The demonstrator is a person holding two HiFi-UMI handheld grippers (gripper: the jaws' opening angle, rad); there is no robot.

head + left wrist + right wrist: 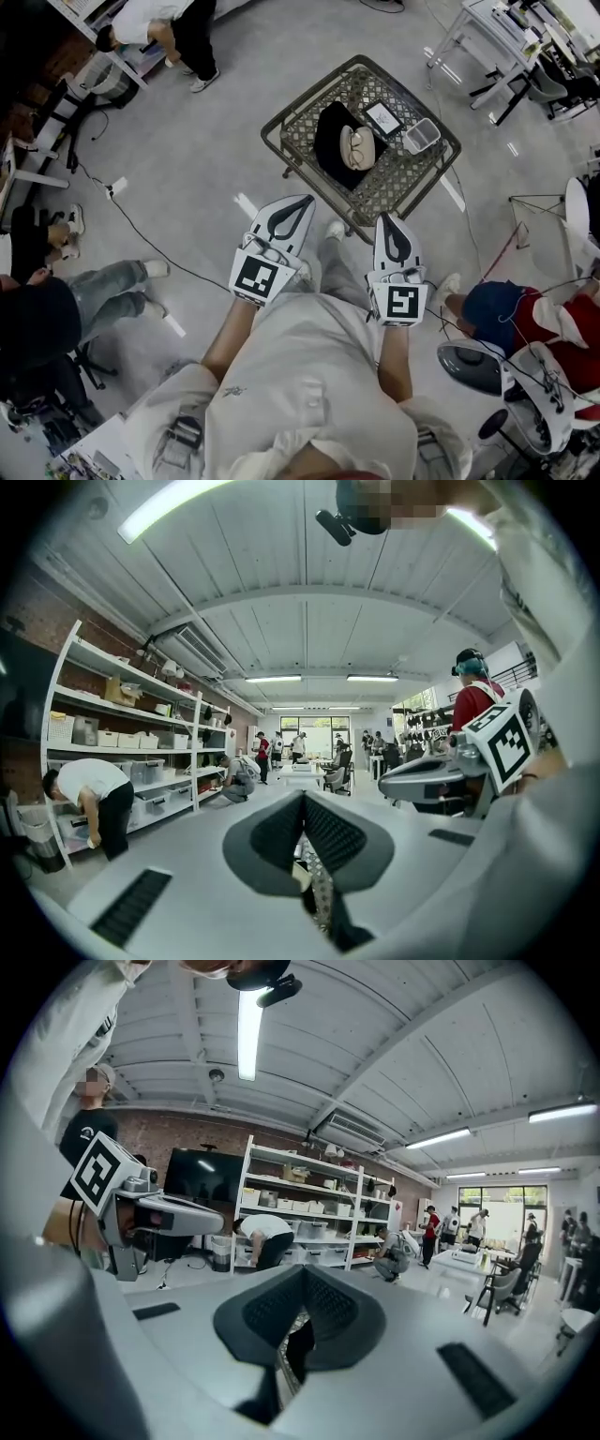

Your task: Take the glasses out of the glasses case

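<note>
Facing table rim [309,92]: left gripper [303,201], right gripper [389,219]

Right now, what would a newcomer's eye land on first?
The left gripper and right gripper, white with marker cubes, are held side by side, fingers closed on nothing. Ahead stands a wire-mesh table carrying a black glasses case with the glasses on it.

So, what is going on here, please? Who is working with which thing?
A person holds a claw in each hand, facing a small wire table. On it lies an open black glasses case with the glasses inside, next to a flat dark item and a clear box. The left claw and the right claw are both shut and empty, short of the table. The glasses are not yet taken out.
</note>
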